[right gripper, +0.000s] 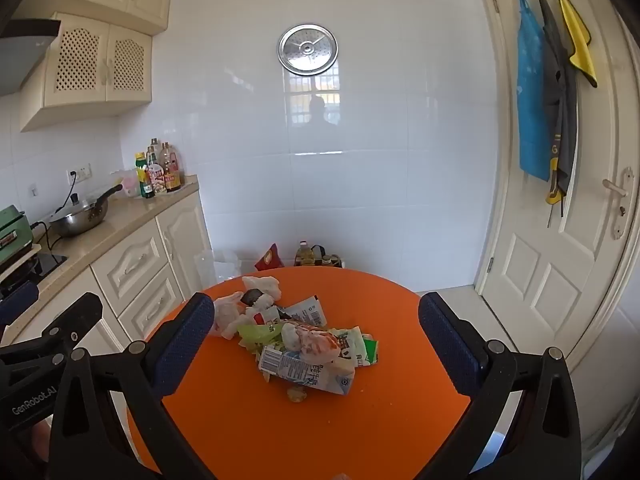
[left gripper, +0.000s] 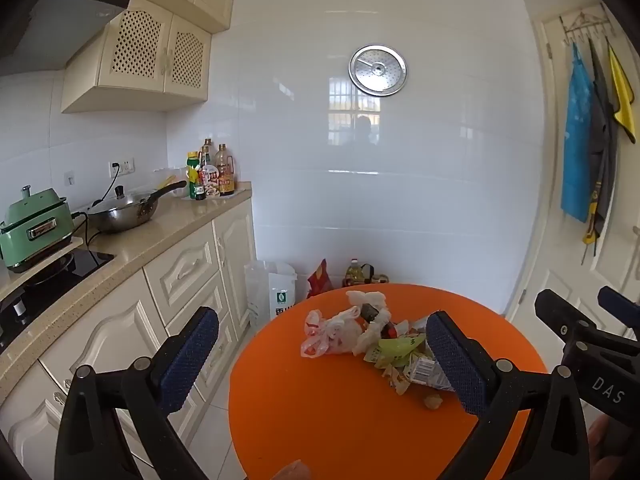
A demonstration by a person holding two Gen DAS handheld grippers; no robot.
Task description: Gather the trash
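A pile of trash (left gripper: 376, 340) lies on a round orange table (left gripper: 340, 420): a white-and-red plastic bag (left gripper: 328, 332), crumpled tissue (left gripper: 368, 300), a green wrapper (left gripper: 396, 346) and a flattened carton (left gripper: 428, 372). My left gripper (left gripper: 324, 316) hangs open over the table's near left side, short of the pile, nothing between its fingers. In the right wrist view the carton (right gripper: 308, 372) and a crumpled bag (right gripper: 316, 342) face my right gripper (right gripper: 316, 302), which is open and empty too, held back from the pile (right gripper: 296, 340). A small scrap (right gripper: 297, 393) lies nearest. Each gripper shows at the edge of the other's view.
A kitchen counter (left gripper: 160, 232) with a wok (left gripper: 124, 208), a green appliance (left gripper: 36, 228) and bottles (left gripper: 210, 176) runs along the left. Behind the table, by the tiled wall, stand a white sack (left gripper: 272, 292), a red bag (left gripper: 320, 278) and an oil bottle (left gripper: 354, 274). A white door (right gripper: 560, 240) with hanging cloths is on the right.
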